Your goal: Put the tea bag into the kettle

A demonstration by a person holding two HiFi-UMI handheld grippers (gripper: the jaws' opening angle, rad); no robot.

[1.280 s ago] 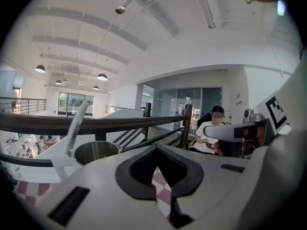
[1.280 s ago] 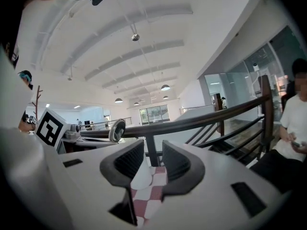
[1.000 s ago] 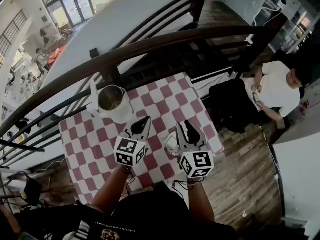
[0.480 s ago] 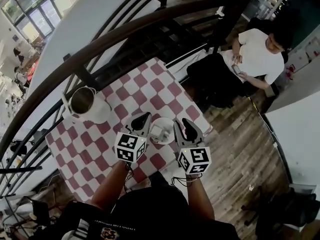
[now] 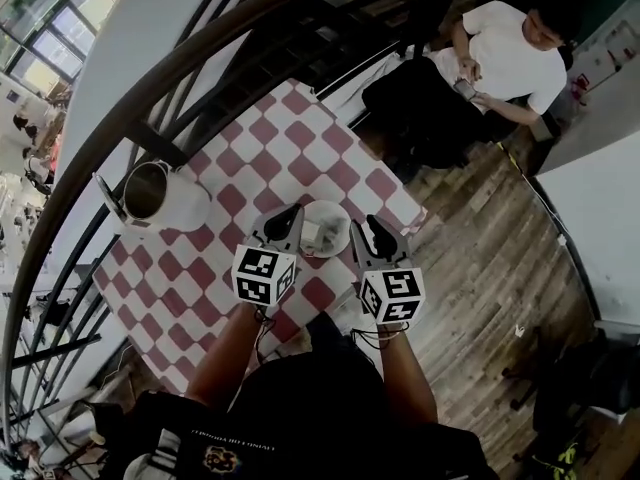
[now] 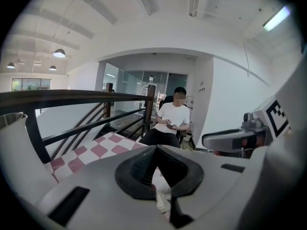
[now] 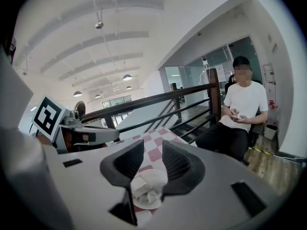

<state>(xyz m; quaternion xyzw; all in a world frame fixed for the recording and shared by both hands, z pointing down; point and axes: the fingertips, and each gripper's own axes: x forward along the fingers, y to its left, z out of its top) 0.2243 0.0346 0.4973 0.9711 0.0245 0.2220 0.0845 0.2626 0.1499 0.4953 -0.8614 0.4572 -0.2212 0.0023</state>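
A steel kettle [image 5: 150, 192] with no lid on stands on a white base at the far left of the checked table [image 5: 300, 153]; its pale wall fills the left edge [image 6: 12, 147] of the left gripper view. A crumpled white tea bag [image 5: 312, 234] [image 7: 145, 187] lies on a white saucer [image 5: 336, 218] [image 7: 158, 174] near the table's front edge. My left gripper [image 5: 284, 224] [image 6: 154, 150] is shut and empty, just left of the saucer. My right gripper [image 5: 374, 238] [image 7: 152, 166] stands open just right of the saucer, its jaws framing the tea bag from above.
A dark curved railing [image 5: 190, 63] runs close behind the table and kettle. A person [image 5: 505, 43] sits on a chair beyond the table's right corner, over a wooden floor [image 5: 490, 268]. The table's front edge lies just under both grippers.
The head view has swung, so the table and kettle sit further left and up. Both grippers stay either side of the saucer, slightly closer to it.
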